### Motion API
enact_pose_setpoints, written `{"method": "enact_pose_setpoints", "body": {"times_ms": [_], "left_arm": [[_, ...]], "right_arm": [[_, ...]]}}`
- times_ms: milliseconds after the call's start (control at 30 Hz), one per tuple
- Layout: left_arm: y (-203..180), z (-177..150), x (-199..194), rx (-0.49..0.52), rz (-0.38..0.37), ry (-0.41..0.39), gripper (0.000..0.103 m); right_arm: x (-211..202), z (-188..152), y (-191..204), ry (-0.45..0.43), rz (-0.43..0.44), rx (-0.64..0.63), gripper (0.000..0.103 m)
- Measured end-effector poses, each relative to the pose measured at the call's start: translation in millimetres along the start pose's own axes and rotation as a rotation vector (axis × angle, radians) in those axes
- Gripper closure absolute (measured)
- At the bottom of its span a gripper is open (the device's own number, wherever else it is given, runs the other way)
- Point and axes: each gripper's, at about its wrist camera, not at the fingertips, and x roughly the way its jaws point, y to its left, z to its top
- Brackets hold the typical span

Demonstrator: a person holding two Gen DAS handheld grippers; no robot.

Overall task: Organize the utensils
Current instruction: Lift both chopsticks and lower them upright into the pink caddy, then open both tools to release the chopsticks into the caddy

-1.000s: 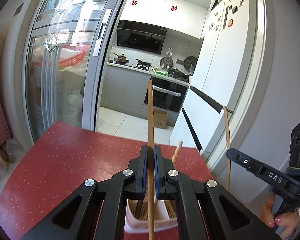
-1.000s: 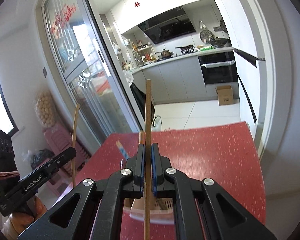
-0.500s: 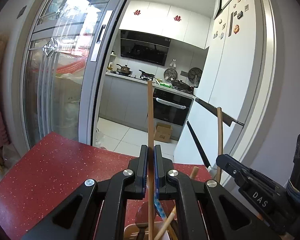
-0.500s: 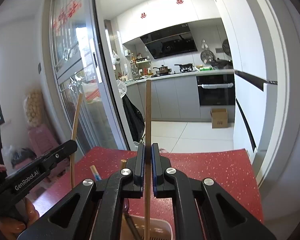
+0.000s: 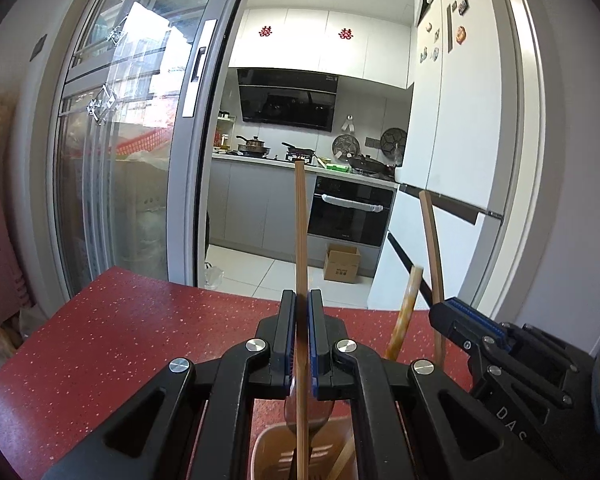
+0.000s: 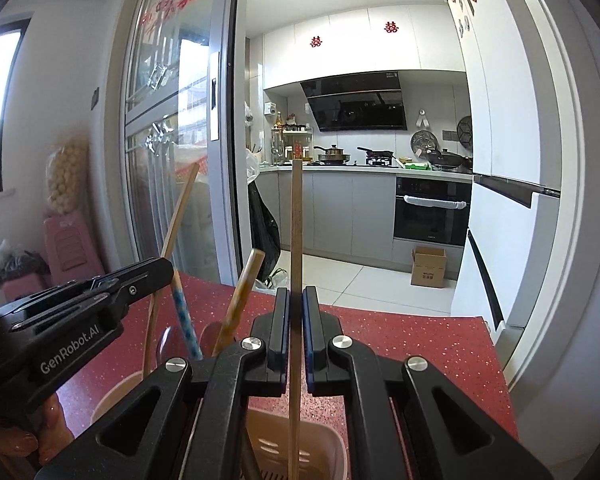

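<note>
We have a spoon (image 6: 165, 344) and some sticks in the holder (image 6: 324, 438) on the red table (image 6: 420, 344) already, and each hand-held gripper, left (image 5: 301, 344) and right (image 6: 296, 338), is pinching one chopstick (image 5: 300, 240) (image 6: 296, 240) with its tip just inside the holder, not let go yet.

The right claw (image 6: 295, 332) grips an upright chopstick (image 6: 296, 224) above the beige utensil holder (image 6: 324, 446).

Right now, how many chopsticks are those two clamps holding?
2: one chopstick upright in the left gripper, one chopstick in the right gripper, both above the utensil holder.
</note>
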Motion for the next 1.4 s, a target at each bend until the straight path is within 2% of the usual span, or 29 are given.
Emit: {"method": "enact_pose_setpoints", "body": {"times_ms": [300,800,867,933,1067,1133,1400], "left_arm": [[-5,-16,-6,0.046,0.026,0.050,0.068],[-1,-19,-20,0.062,0.066,0.108,0.068],[-2,-19,-24,0.064,0.075,0.108,0.068],[-1,-19,-27,0.066,0.083,0.108,0.068],[1,-17,-40,0.062,0.089,0.103,0.068],[3,-16,-49,0.059,0.091,0.099,0.068],[11,-24,-90,0.042,0.094,0.120,0.068]], "right_arm": [[-11,-20,0,0.034,-0.010,0.002,0.097],[-6,-23,-12,0.159,0.035,0.073,0.095],[-6,-24,-14,0.178,0.046,0.087,0.087],[-9,-24,-16,0.178,0.044,0.100,0.074],[-22,-22,-20,0.179,0.043,0.135,0.071],[-30,-21,-22,0.178,0.046,0.150,0.063],[-67,-28,-25,0.216,0.052,0.207,0.055]]}}
